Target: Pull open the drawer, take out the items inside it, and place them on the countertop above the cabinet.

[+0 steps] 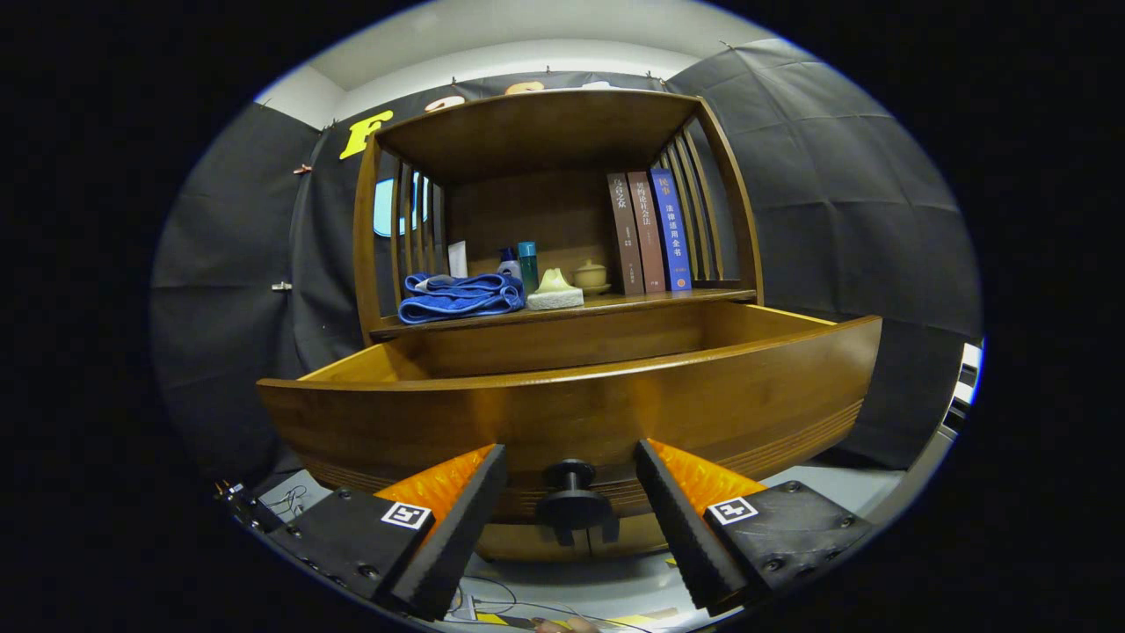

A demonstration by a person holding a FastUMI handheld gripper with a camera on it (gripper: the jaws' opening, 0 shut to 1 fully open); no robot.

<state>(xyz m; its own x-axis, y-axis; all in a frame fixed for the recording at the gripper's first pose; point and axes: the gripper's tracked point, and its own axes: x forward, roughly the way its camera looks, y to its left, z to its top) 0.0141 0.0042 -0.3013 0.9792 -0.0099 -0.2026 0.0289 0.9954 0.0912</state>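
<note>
We see the pulled-out curved wooden drawer point(571, 413) in warm honey brown with fine grooved lines at 6 o'clock, around its round black knob point(571, 501). On the brown tabletop point(668, 299), a folded blue towel point(459, 296) lies at 9 o'clock; a teal bottle point(527, 264), pale cream sponge point(554, 293), beige lidded pot point(590, 274); two brown books point(637, 233), one blue book point(671, 230) at 3 o'clock.

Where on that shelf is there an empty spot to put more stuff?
The countertop has a bare strip along its front edge, widest ahead of the books. The middle is crowded: blue towel, bottles, sponge and a small lidded jar sit close together. The claw is open, fingers either side of the drawer knob, not touching.
</note>
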